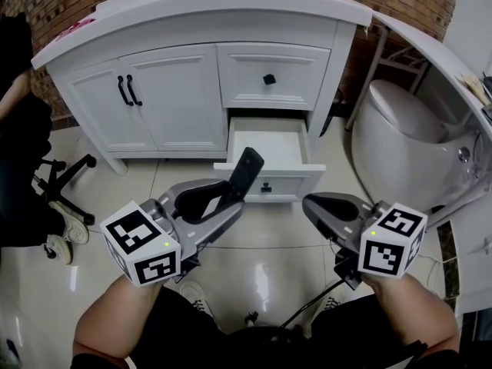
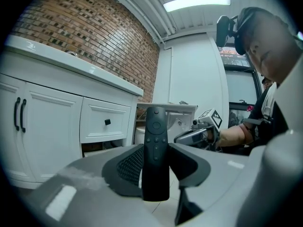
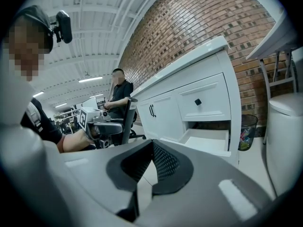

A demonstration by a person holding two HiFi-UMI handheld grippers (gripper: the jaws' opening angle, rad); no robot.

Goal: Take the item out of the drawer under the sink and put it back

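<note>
Remote [image 1: 242, 177] | clamped upright in my left gripper [image 1: 219, 200], just above the front of the open drawer [image 1: 270, 146] | right gripper [image 1: 317, 204] closed, empty, beside the drawer front | I judge mid-carry: either just lifted out or heading back | returning it means lowering it inside the drawer walls.

The remote control [image 1: 244, 174] was a slim black bar with a round ring pad near its top and small buttons below it. It stood nearly upright, its top leaning a little to one side, gripped around its lower half between the fingers [image 2: 125, 167] of the left gripper [image 1: 228, 197]. It hung in the air just in front of the drawer [image 1: 269, 146]. That drawer, the lower of two at the right of the white vanity [image 1: 165, 98], was white, was pulled well out and had a small black knob [image 1: 266, 187] on its front panel.
</note>
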